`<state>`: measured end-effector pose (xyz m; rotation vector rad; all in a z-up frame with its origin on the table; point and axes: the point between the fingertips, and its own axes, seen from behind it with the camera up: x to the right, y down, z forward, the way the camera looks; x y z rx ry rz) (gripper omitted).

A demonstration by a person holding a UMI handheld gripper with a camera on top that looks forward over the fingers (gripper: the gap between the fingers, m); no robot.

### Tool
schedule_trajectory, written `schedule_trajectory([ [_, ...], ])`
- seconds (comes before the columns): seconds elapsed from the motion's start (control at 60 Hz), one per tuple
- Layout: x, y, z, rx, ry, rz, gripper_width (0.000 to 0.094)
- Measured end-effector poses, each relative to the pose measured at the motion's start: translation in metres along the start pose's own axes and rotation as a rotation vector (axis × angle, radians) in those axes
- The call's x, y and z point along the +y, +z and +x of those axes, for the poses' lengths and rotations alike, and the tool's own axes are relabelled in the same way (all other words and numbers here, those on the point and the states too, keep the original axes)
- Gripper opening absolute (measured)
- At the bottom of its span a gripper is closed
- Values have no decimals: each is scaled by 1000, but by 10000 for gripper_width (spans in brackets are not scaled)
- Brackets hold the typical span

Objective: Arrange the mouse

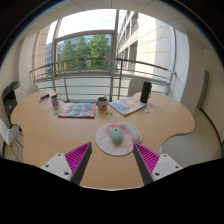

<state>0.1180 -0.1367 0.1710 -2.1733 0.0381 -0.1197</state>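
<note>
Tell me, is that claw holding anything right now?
No. The claw is open and empty. The mouse lies on its round mat on the table, just ahead of the fingers, untouched.

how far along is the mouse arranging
Done: nothing visible yet; the mouse sits on the round pad, untouched. In hand: the gripper is open and empty, fingers short of the pad. Left: approach, grasp and place the mouse.

Gripper (111, 158) hovering with fingers spread apart over a wooden table (50, 130), pale green mouse (116, 134) sitting on a round white mat (115, 141) just ahead of the magenta pads (78, 156), books (77, 110) lying beyond, window showing trees behind.
</note>
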Motion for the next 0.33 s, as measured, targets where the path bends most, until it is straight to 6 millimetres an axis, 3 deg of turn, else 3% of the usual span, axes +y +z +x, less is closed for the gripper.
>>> schedule_trajectory([
  [0.183,13,-36,-6,12,-16,11,847],
  [0.333,23,-42,-4,21,-35,4,849],
])
